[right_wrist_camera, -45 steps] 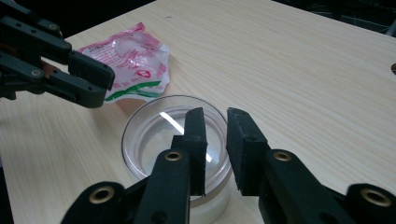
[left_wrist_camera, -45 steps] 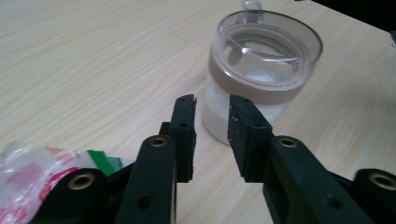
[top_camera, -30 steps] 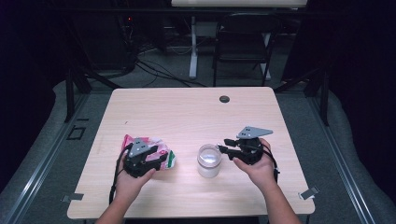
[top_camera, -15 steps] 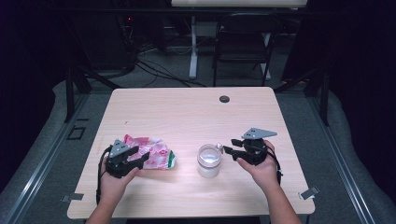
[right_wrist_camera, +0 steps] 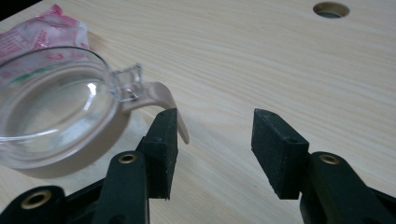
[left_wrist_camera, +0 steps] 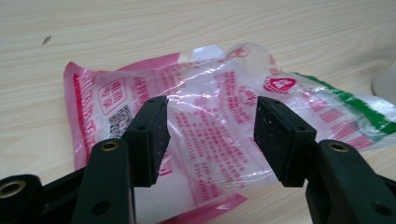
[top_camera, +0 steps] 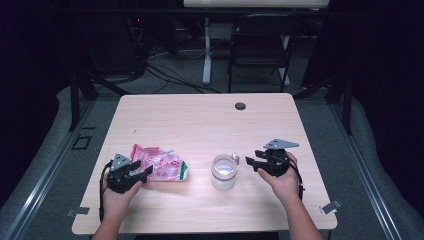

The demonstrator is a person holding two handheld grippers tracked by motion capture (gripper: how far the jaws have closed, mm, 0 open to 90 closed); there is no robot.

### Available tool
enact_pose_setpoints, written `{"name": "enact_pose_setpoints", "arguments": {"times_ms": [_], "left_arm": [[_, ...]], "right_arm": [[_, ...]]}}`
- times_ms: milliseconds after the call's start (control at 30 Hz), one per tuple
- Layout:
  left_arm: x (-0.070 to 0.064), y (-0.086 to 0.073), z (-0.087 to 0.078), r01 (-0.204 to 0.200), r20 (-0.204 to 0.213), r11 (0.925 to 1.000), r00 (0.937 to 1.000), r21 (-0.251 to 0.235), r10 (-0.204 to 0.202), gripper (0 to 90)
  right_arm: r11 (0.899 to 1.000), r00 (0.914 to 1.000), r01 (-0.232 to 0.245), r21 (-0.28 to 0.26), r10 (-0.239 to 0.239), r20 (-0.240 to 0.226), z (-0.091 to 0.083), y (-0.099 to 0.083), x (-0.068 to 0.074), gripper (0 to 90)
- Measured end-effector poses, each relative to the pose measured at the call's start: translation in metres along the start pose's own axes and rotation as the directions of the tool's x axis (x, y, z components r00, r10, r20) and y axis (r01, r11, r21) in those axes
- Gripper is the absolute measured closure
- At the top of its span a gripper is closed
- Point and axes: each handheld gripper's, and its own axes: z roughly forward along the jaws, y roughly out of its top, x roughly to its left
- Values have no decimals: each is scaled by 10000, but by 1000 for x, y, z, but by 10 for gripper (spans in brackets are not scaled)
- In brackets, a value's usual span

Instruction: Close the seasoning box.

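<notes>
- One table (top_camera: 200,120), pale wood, taken here as the landmark; everything below is placed against it.
- One plastic bag (top_camera: 160,163), pink, white and clear with a green band at one end, printed, crumpled. It lies flat on the table's near left part, well short of the near edge.
- One clear cup (top_camera: 223,172) with one beige handle (right_wrist_camera: 156,95), standing upright near the middle of the table's near half, just beside the bag's green end. I cannot tell whether bag and cup touch.
- One cable hole (top_camera: 240,106), dark and round, near the table's far edge, right of centre.
- My left gripper (top_camera: 134,174), one, held in my left hand (top_camera: 117,196) at the table's near left. Its two jaws stand apart, one on each side of the bag's crumpled near edge; in the left gripper view they are not pressed on the plastic.
- My right gripper (top_camera: 251,160), one, held in my right hand (top_camera: 282,180) at the table's near right. Its two jaws are spread wide with bare table between them. The left jaw sits just beside the cup's handle, seemingly clear of it.
- One folding chair (top_camera: 260,47), dark, on the floor beyond the table's far edge.
</notes>
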Motion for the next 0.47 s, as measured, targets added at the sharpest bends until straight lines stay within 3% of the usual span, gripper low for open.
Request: {"name": "enact_pose_setpoints", "arguments": {"times_ms": [233, 467], "left_arm": [[4, -2, 5, -87, -390, 9995, 9992, 301, 99, 448], [4, -1, 4, 132, -294, 9997, 9995, 204, -126, 439]], "right_arm": [[9990, 9989, -398, 187, 394, 254, 6, -9, -11, 490], [9988, 9981, -477, 90, 473, 390, 8, -12, -15, 472]]}}
